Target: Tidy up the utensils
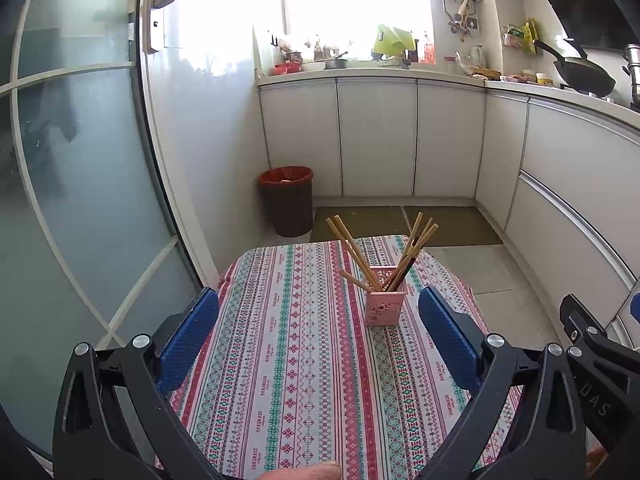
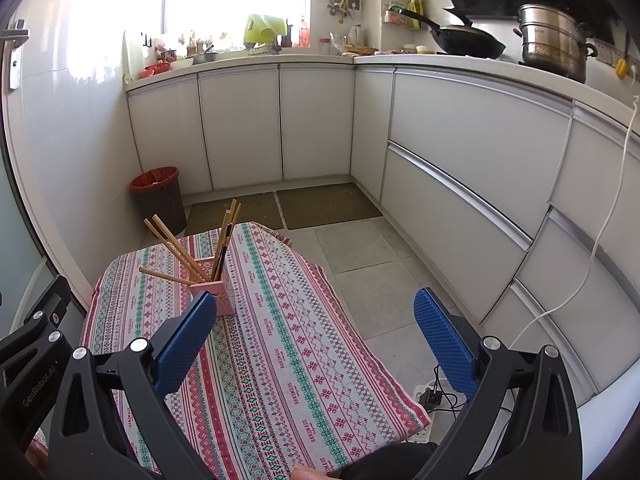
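Observation:
A pink perforated holder (image 1: 385, 300) stands upright on the striped tablecloth (image 1: 288, 360), toward the table's far side. Several wooden chopsticks (image 1: 352, 252) fan out of it, leaning left and right. My left gripper (image 1: 318, 312) is open, hovering over the near part of the table with nothing between its blue pads; the holder lies ahead, nearer its right finger. In the right wrist view the same holder (image 2: 219, 288) with its chopsticks (image 2: 180, 248) sits just beyond the left blue pad (image 2: 180, 344). My right gripper (image 2: 316, 316) is open and empty, over the table's right edge.
A dark waste bin (image 1: 286, 200) with a red liner stands on the floor beyond the table's far left corner. White cabinets (image 2: 460, 184) run along the back and right. A power strip with cables (image 2: 430, 396) lies on the floor by the table's right side. A glass door (image 1: 80, 200) is to the left.

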The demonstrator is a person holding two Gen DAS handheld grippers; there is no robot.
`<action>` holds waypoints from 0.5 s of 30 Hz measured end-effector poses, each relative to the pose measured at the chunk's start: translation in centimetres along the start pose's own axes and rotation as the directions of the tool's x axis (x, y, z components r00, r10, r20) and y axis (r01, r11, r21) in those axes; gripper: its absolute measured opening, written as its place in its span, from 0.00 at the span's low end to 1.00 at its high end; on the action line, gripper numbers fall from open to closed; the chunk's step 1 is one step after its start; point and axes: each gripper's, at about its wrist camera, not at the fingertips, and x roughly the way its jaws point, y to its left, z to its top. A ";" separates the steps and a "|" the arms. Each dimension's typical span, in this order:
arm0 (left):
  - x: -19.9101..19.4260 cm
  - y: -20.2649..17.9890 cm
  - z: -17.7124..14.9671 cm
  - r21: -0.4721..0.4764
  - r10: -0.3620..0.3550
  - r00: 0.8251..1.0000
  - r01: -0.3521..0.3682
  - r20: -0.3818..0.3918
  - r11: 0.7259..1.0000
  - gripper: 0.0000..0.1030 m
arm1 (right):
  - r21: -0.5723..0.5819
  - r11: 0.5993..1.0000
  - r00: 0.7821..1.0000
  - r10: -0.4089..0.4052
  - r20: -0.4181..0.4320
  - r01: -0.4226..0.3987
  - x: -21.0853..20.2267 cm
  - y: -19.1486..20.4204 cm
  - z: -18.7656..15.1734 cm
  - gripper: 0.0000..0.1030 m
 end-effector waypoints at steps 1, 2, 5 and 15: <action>0.0 0.0 0.0 -0.002 -0.001 1.000 0.001 -0.001 1.000 0.93 | 0.000 1.000 1.000 0.001 -0.002 -0.001 0.0 0.0 0.0 0.93; 0.0 0.0 0.1 -0.003 -0.002 1.000 0.002 -0.001 1.000 0.93 | 0.000 1.000 1.000 0.000 -0.002 0.000 0.1 0.0 -0.1 0.93; 0.0 0.0 0.1 -0.002 -0.001 1.000 0.001 -0.002 1.000 0.93 | -0.001 1.000 1.000 0.000 -0.002 0.000 0.1 0.0 -0.2 0.93; 0.5 -0.4 0.2 0.009 0.001 0.999 -0.001 -0.033 1.000 0.93 | -0.002 1.000 1.000 0.002 -0.014 -0.003 0.3 0.0 -0.3 0.93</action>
